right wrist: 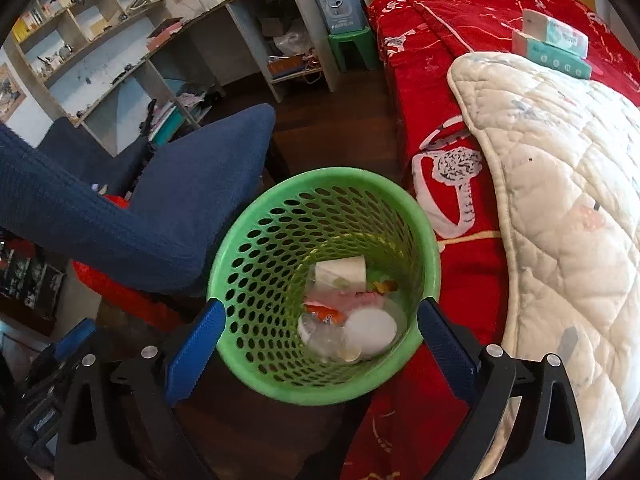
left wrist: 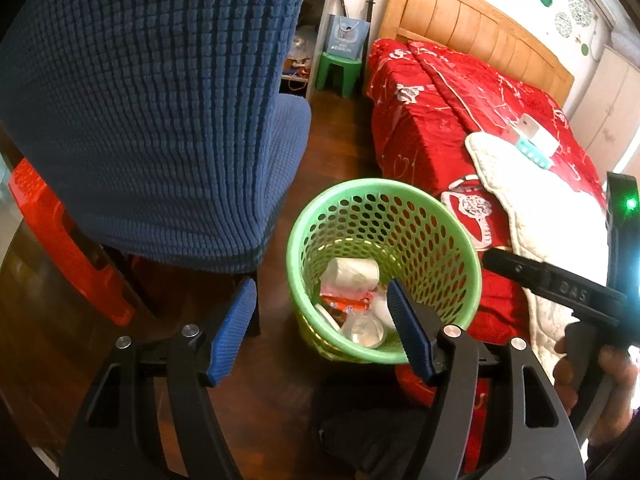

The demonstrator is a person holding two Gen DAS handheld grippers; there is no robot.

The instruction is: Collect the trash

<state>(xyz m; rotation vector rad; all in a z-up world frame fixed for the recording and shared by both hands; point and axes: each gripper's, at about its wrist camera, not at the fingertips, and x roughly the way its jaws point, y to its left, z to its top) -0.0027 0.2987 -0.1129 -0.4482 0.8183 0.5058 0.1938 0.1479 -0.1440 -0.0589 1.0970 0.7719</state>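
Note:
A green perforated waste basket [left wrist: 400,216] stands on the dark wood floor between a blue chair and a red bed; it also shows in the right wrist view [right wrist: 280,220]. Inside lie a white paper cup [left wrist: 352,274], an orange wrapper [left wrist: 346,303], crumpled tissue and clear plastic cups [left wrist: 366,332]. The same trash shows in the right wrist view: cup [right wrist: 342,271], wrapper [right wrist: 324,314], white lid [right wrist: 370,330]. My left gripper [left wrist: 324,328] is open and empty above the basket's near left rim. My right gripper [right wrist: 320,354] is open and empty, its fingers either side of the basket's near rim.
A blue fabric-covered chair [left wrist: 160,112] stands left of the basket, with a red stool [left wrist: 60,240] behind it. The bed with red blanket [left wrist: 460,92] and white quilt [right wrist: 560,200] is right. Tissue packs [right wrist: 556,42] lie on the bed. A desk with shelves [right wrist: 160,52] and green stool [right wrist: 352,46] stand farther back.

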